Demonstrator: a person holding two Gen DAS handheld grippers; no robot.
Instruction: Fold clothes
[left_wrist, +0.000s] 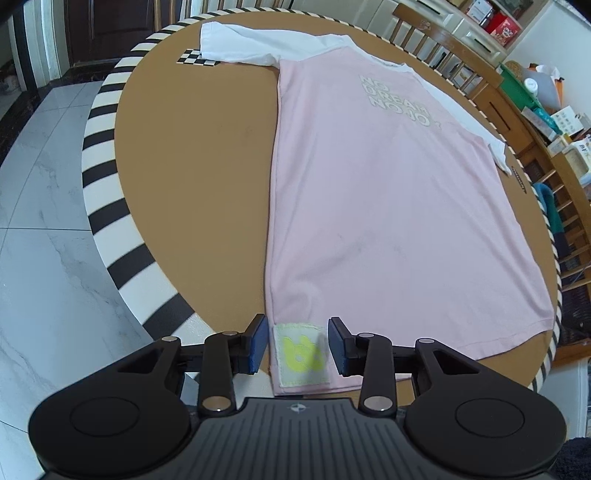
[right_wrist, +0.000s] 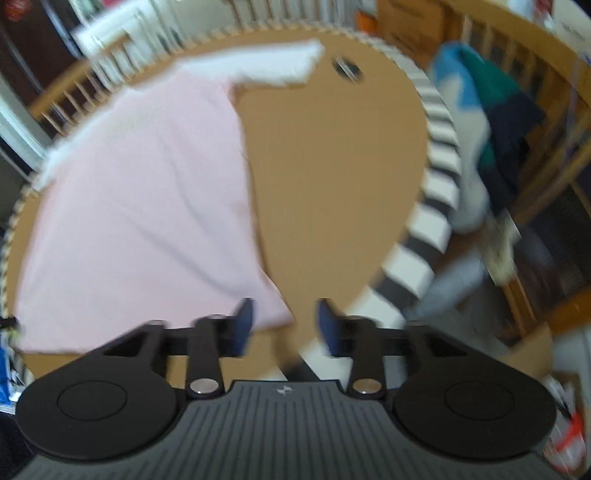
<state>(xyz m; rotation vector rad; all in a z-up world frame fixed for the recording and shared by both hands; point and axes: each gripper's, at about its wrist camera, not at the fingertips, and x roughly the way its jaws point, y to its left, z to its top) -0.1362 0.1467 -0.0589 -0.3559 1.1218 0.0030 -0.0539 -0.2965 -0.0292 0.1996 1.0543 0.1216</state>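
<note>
A pink T-shirt (left_wrist: 388, 206) with white sleeves and white lettering lies flat on the round brown table (left_wrist: 192, 155). My left gripper (left_wrist: 297, 343) is open over the shirt's near left hem corner, its fingers on either side of a white patch with a yellow print (left_wrist: 301, 354). The right wrist view is blurred. There the shirt (right_wrist: 140, 206) lies to the left, and my right gripper (right_wrist: 284, 325) is open and empty at the shirt's near right hem corner, by the table edge.
The table (right_wrist: 332, 184) has a black-and-white striped rim (left_wrist: 107, 206). A small checkered card (left_wrist: 197, 59) lies under the far left sleeve. Wooden chairs (left_wrist: 461, 62) and cluttered shelves stand beyond. Blue, green and dark clothes (right_wrist: 491, 122) hang over a chair at right.
</note>
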